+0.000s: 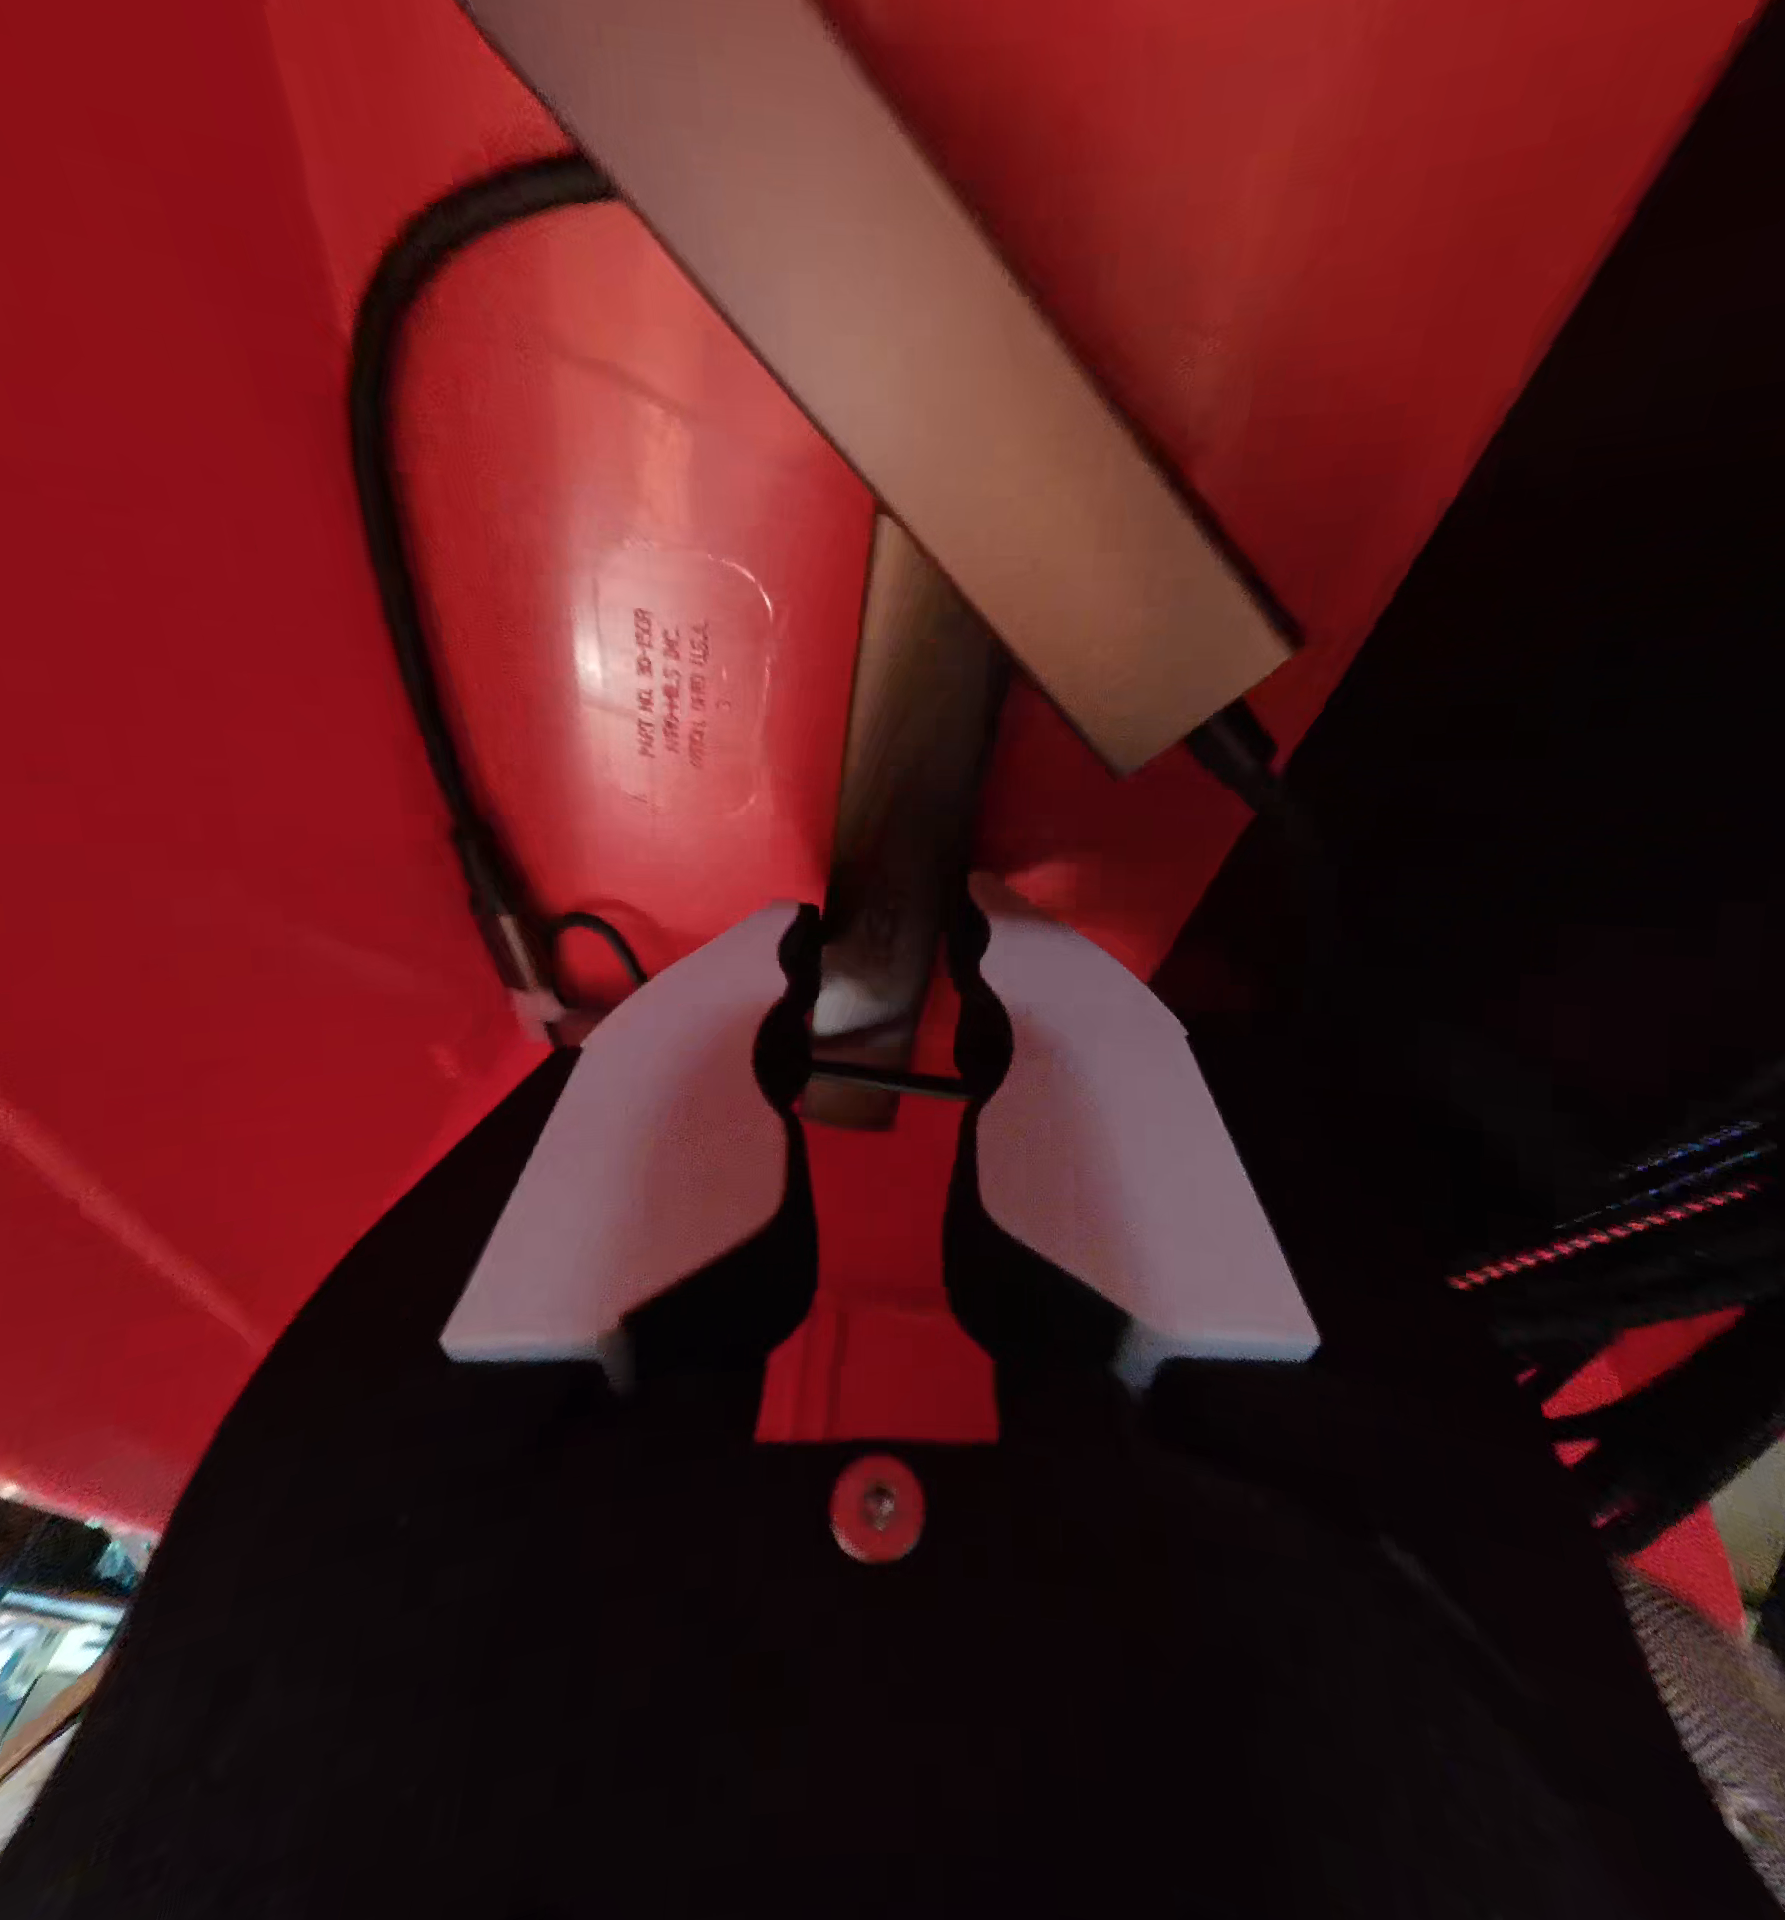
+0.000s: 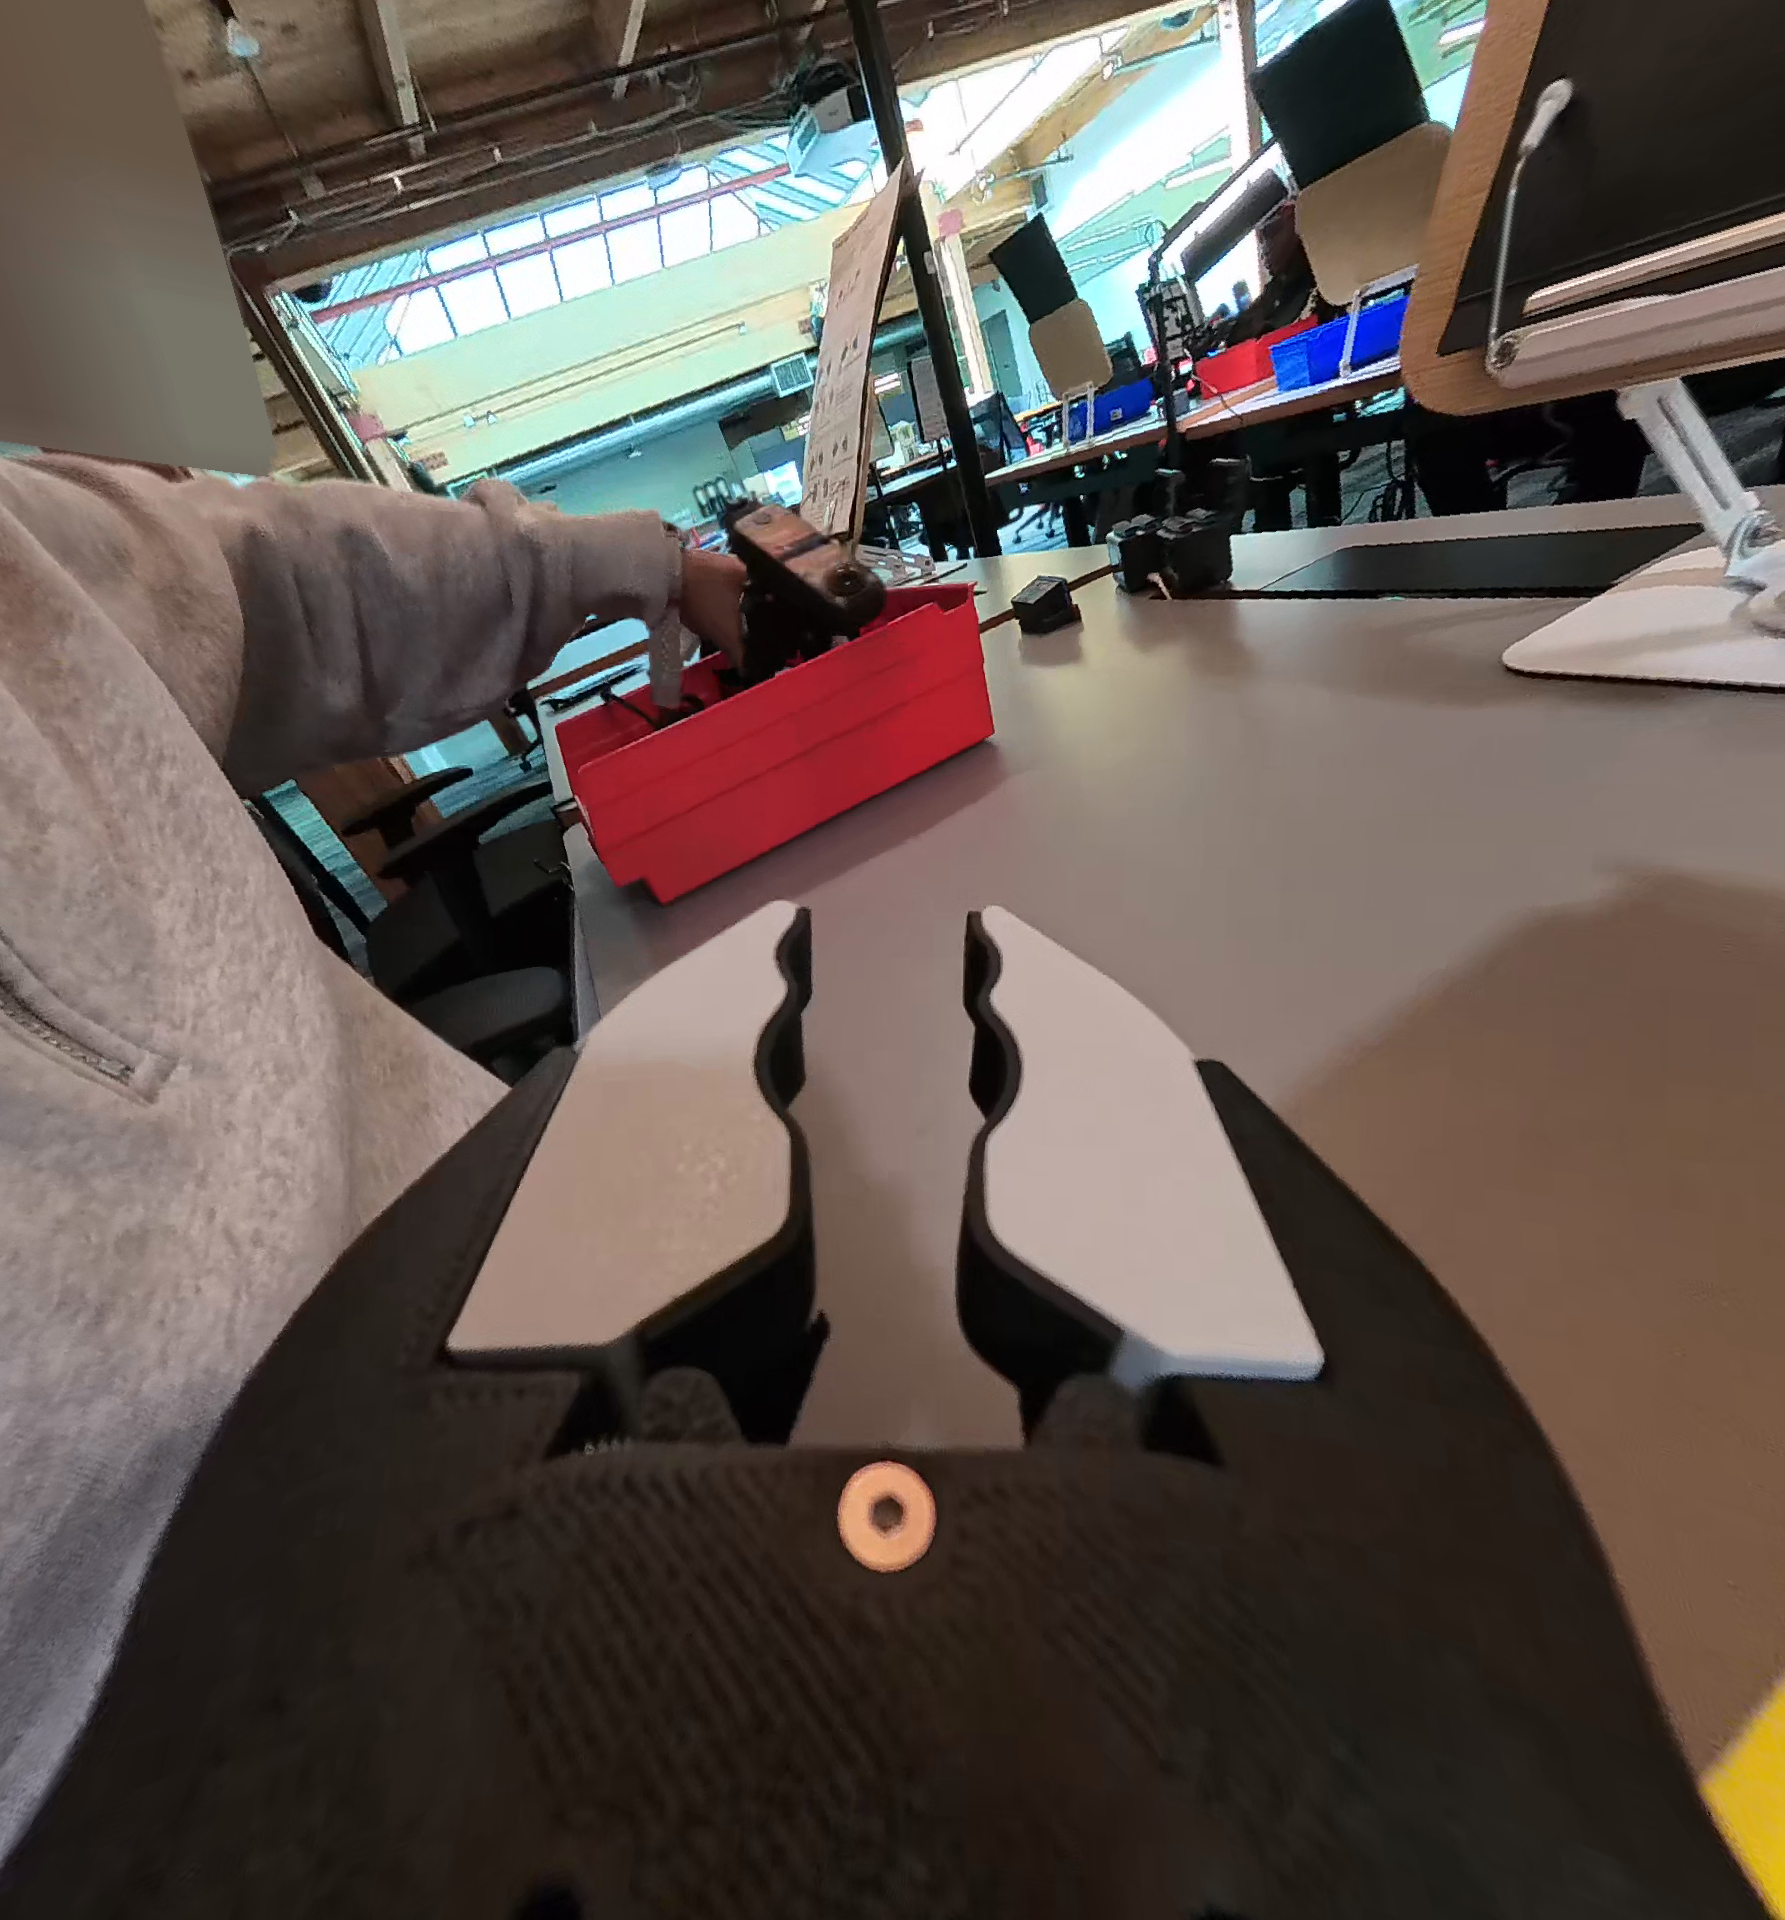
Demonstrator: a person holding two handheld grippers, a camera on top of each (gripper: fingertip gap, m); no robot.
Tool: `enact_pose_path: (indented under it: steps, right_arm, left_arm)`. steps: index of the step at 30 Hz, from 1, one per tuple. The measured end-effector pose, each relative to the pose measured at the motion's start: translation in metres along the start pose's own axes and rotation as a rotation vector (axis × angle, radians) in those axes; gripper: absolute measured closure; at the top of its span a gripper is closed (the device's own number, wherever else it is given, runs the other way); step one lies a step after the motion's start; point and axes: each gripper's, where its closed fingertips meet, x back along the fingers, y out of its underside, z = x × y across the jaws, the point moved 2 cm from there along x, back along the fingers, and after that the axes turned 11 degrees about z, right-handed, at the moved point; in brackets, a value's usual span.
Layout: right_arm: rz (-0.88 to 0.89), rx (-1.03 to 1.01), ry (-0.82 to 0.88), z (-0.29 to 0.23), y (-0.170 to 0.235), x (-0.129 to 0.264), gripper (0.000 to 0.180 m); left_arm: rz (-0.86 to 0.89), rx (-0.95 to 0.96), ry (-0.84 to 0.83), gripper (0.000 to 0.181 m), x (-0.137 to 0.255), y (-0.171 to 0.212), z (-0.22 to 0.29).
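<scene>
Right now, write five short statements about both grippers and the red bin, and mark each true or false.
1. The left gripper reaches into the red bin. True.
2. The left gripper is empty. False: a dark flat bar sits between its fingers, which are closed on it.
3. The right gripper grips a cable. False: it is open and empty, over the grey table.
4. A black cable lies inside the bin beside a long grey slab. True.
5. The red bin stands on the floor. False: the right wrist view shows it on the table, near the edge.
</scene>
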Motion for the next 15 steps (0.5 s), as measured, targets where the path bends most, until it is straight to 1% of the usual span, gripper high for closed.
enact_pose_path:
  steps: [1,4,8,11,13,15]
  right_arm:
    - [0.003,-0.003,0.000,0.000,0.000,0.000,0.151]
    - [-0.003,-0.013,-0.006,-0.001,0.001,0.000,0.151]
    - [0.005,-0.018,-0.013,-0.002,-0.001,0.000,0.151]
    - [0.026,-0.038,-0.012,-0.001,-0.004,0.002,0.151]
    - [0.040,-0.057,-0.011,-0.001,-0.006,0.003,0.151]
    - [0.056,-0.077,-0.014,-0.001,-0.008,0.004,0.151]
  left_arm:
    - [0.036,0.021,-0.026,0.154,0.004,-0.004,-0.001]
    - [0.145,0.076,-0.114,0.154,0.026,-0.011,-0.007]
    - [0.282,0.154,-0.236,0.154,0.068,-0.010,-0.015]
    - [0.422,0.246,-0.257,0.155,0.102,-0.010,-0.017]
    - [0.485,0.281,-0.287,0.155,0.121,-0.009,-0.019]
    - [0.530,0.306,-0.298,0.155,0.133,-0.009,-0.018]
